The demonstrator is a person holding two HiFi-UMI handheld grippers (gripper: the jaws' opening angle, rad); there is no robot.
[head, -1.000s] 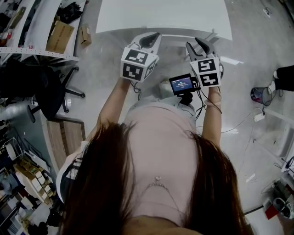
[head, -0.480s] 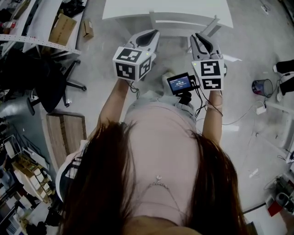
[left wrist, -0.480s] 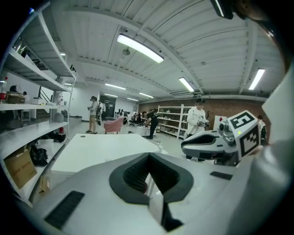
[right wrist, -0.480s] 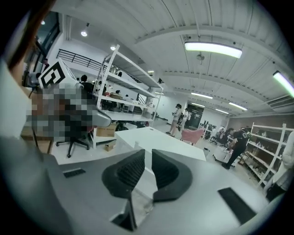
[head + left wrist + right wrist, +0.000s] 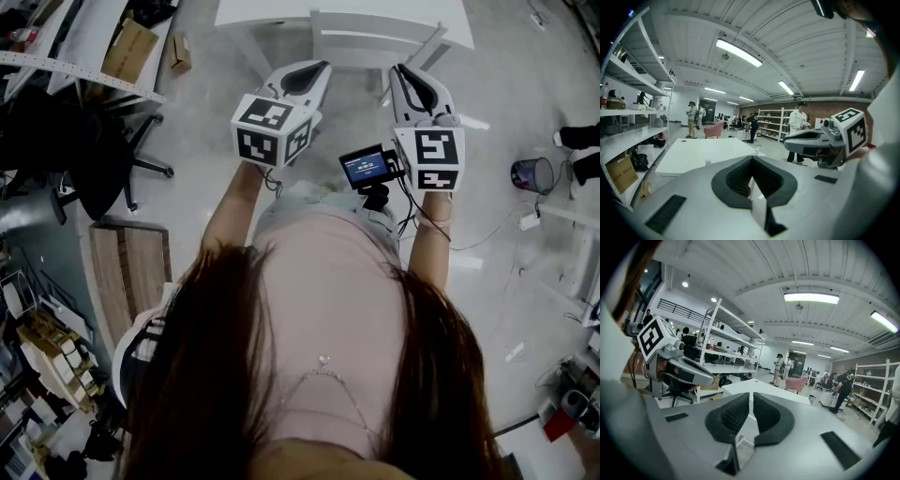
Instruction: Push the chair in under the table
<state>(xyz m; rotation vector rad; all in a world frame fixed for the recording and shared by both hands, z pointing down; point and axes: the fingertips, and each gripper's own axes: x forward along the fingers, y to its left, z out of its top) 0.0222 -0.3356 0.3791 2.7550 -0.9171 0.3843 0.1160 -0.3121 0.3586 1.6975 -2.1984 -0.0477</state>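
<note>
**Off-centre shove could skew the chair**

The chair [image 5: 375,42] stands at 12 o'clock, seemingly tucked under the desk [image 5: 253,14]. Our left claw [image 5: 314,67] is closed and empty. Our right claw [image 5: 403,73] has just been closing to a narrow, empty slit. Neither touches the chair. If we push again off-centre, we could twist it against the desk.

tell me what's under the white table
A white chair sits tucked under the white table; only its back and a leg show. The tabletop covers its seat and anything else beneath.
</note>
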